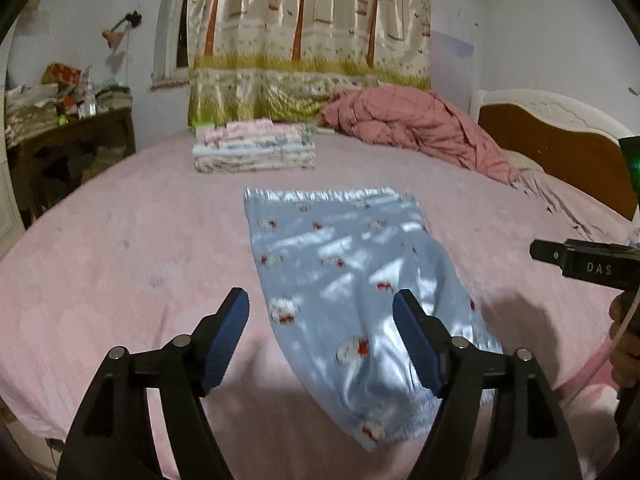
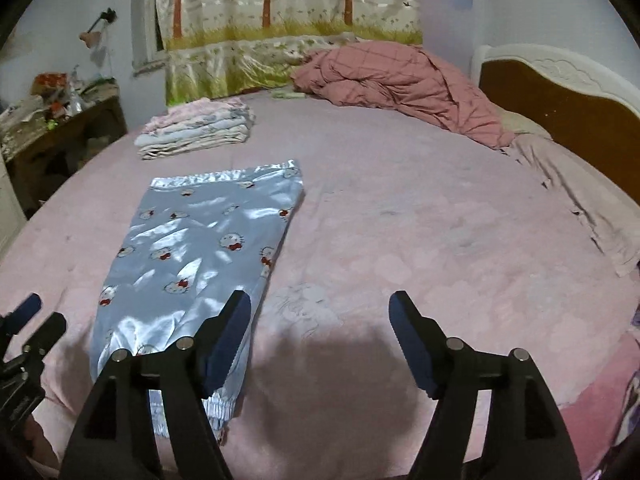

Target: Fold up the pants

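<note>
Currently the pants (image 1: 344,280) lie flat on the bed (image 1: 120,260), long axis running away from us. Our left gripper (image 1: 320,340) hangs spread over their near end; our right gripper (image 2: 320,340), also spread and empty, hangs beside them.

The near hem of the pants (image 2: 176,272) was hidden behind the right gripper's (image 2: 320,332) left finger in the right wrist view, and in the left wrist view the cloth's print was blurred — the small figures could not be made out there. The right gripper showed in that view only as a black body cut off at the right edge, its fingers unseen. The clutter on the side table (image 1: 68,136) was too small to tell apart.
</note>
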`<state>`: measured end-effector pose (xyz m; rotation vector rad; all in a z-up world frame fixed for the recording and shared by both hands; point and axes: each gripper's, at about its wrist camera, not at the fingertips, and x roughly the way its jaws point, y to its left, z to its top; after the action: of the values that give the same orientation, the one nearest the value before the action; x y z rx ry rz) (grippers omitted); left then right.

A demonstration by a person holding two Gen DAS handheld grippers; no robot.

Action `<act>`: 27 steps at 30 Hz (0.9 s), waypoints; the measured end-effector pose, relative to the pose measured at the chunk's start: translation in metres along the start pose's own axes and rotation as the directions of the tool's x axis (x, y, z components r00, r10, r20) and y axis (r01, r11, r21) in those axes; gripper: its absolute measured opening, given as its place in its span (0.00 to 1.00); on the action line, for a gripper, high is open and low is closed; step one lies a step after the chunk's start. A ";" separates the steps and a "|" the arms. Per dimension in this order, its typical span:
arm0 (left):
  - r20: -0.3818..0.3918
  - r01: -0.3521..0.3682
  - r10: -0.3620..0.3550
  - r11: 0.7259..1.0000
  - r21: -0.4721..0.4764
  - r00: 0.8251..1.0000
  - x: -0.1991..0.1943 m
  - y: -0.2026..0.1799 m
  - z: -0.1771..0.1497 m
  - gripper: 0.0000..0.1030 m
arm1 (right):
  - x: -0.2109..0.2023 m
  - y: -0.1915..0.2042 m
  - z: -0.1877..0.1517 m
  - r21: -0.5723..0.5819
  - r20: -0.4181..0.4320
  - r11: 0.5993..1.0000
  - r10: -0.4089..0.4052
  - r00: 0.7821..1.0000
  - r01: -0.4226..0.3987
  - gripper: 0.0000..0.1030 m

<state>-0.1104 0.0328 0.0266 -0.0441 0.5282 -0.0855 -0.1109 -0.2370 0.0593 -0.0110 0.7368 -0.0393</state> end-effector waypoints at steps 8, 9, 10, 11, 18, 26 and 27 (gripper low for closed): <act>0.073 -0.043 0.045 0.999 -0.029 0.996 0.010 0.007 0.029 0.91 | -0.002 0.002 0.032 0.014 -0.048 0.998 -0.054 0.997 0.055 0.83; 0.080 -0.050 0.053 0.998 -0.034 0.995 0.013 0.009 0.032 0.93 | -0.002 -0.001 0.038 0.034 -0.058 0.998 -0.053 0.997 0.055 0.84; 0.081 -0.055 0.058 0.998 -0.038 0.995 0.016 0.011 0.033 0.94 | -0.001 -0.001 0.041 0.046 -0.059 0.997 -0.051 0.997 0.054 0.87; 0.081 -0.060 0.063 0.997 -0.040 0.995 0.019 0.012 0.035 0.95 | -0.001 -0.003 0.045 0.060 -0.057 0.997 -0.051 0.997 0.055 0.92; 0.085 -0.118 0.120 0.993 -0.023 0.989 0.044 0.018 0.040 0.95 | 0.024 0.005 0.063 0.062 -0.055 0.993 -0.102 0.993 0.105 0.99; 0.084 -0.131 0.130 0.991 0.005 0.988 0.054 0.020 0.033 0.95 | 0.058 0.022 0.069 0.080 -0.138 0.996 -0.014 0.990 0.025 0.99; 0.081 -0.129 0.128 0.992 0.010 0.988 0.054 0.019 0.032 0.95 | 0.061 0.024 0.069 0.078 -0.146 0.996 -0.019 0.989 0.031 0.99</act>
<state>-0.0462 0.0476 0.0258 0.0010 0.4485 0.0379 -0.0187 -0.2155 0.0683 0.0595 0.8806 -0.0946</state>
